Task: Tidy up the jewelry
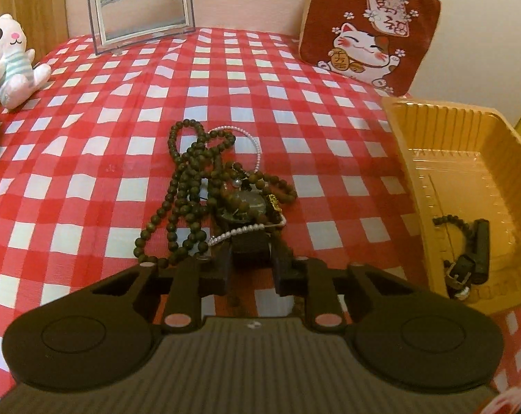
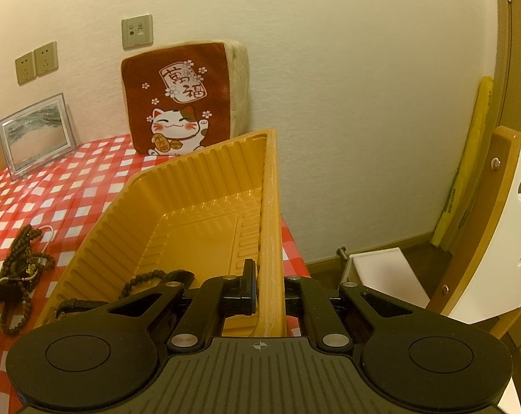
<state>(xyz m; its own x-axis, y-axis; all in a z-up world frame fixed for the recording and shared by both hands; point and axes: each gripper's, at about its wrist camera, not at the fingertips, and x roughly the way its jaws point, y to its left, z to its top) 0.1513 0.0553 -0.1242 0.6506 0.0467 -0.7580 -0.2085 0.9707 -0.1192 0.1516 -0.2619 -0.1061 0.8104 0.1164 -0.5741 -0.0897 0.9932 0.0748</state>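
Observation:
A tangle of dark bead strands (image 1: 191,179) (image 2: 22,265), a pearl strand (image 1: 257,151) and a round watch (image 1: 251,203) lies on the red checked tablecloth (image 1: 88,138). My left gripper (image 1: 251,258) sits at the pile's near end, shut on the watch's black strap (image 1: 250,250). At the right stands an orange plastic tray (image 1: 415,138) (image 2: 191,179), tilted. It holds a dark bead bracelet (image 1: 453,222) (image 2: 143,281) and a black buckled strap (image 1: 481,248) (image 2: 81,305). My right gripper (image 2: 269,293) is shut on the tray's right wall.
A plush cat (image 1: 12,58), a clear picture frame (image 1: 139,7) (image 2: 36,134) and a lucky-cat cushion (image 1: 370,34) (image 2: 184,103) stand along the back. Beyond the table's right edge (image 2: 291,241) are a white box (image 2: 381,276) and a wood-and-white chair (image 2: 494,241).

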